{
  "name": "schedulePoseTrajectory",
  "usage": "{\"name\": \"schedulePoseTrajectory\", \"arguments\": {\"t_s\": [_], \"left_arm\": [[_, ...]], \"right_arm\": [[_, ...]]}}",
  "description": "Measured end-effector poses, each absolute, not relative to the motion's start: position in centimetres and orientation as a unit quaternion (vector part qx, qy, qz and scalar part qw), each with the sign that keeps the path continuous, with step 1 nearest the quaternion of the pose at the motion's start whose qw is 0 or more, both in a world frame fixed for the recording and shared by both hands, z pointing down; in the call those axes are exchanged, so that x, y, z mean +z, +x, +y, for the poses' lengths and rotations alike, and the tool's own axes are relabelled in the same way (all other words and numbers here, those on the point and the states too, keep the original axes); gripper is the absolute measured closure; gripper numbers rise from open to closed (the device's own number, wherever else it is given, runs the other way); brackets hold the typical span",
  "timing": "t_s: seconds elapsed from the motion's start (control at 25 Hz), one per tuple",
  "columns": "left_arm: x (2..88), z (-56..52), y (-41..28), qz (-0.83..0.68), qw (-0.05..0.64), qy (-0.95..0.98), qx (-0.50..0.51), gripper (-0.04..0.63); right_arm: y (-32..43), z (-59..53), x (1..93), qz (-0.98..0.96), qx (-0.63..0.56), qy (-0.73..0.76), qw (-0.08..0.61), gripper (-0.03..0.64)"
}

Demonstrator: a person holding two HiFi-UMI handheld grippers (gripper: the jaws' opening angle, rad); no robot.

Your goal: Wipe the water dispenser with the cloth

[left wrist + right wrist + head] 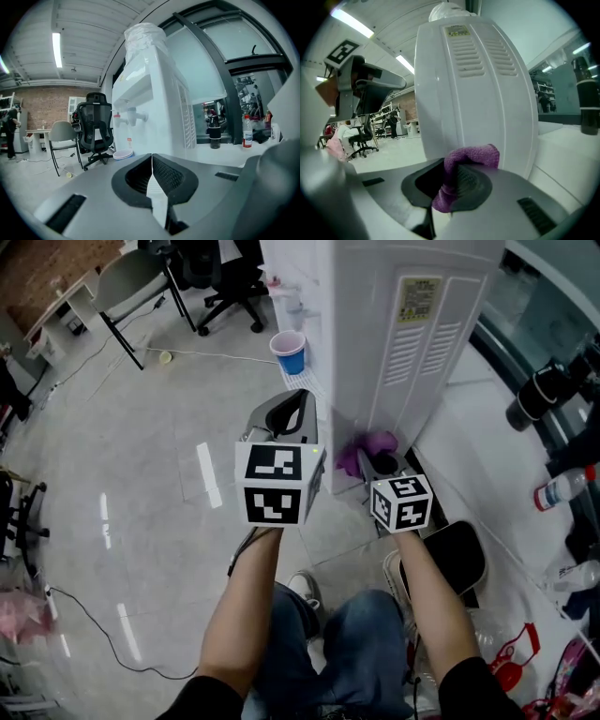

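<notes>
While the left gripper (296,407) hangs with its jaws pressed together on nothing, a blue cup (290,352) stands farther off below the taps. To the right, the right gripper (379,461) clenches the purple cloth (361,448) at the low end of the white water dispenser's (412,334) vented panel.

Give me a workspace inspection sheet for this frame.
Surface: grey tiled floor, glossy.
Job's things: white water dispenser, vented panel facing; purple cloth low by it, contact unclear.
Clutter: blue cup at the dispenser's front; black bottle and clear bottle on the ledge.
Grippers: left gripper fingers together, empty; right gripper shut on the cloth.
Cables: black cable on the floor, left.
Surroundings: black office chair, brick wall beyond.
</notes>
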State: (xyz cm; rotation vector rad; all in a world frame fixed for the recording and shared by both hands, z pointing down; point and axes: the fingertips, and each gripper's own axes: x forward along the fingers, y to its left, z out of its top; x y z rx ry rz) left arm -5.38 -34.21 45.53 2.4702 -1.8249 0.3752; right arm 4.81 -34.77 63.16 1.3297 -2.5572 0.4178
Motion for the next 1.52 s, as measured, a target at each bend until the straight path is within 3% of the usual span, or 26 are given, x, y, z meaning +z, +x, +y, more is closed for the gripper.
{"name": "schedulePoseTrajectory", "arguments": {"t_s": [0.32, 0.96, 1.28, 1.52], "left_arm": [[37.4, -34.6, -6.3, -0.578, 0.051, 0.800, 0.152, 0.568], [10.4, -33.9, -6.0, -0.534, 0.085, 0.822, 0.182, 0.568], [3.8, -34.3, -6.5, -0.507, 0.060, 0.839, 0.186, 0.568], [2.1, -35.5, -6.8, -0.487, 0.042, 0.854, 0.179, 0.568]], "right_arm": [[5.2, -33.9, 52.0, -0.862, 0.163, 0.464, 0.121, 0.577], [5.1, -33.5, 17.3, -0.853, 0.144, 0.490, 0.105, 0.576], [5.4, -34.1, 4.7, -0.845, 0.087, 0.521, 0.085, 0.575], [6.2, -34.9, 0.3, -0.831, 0.056, 0.548, 0.076, 0.577]]}}
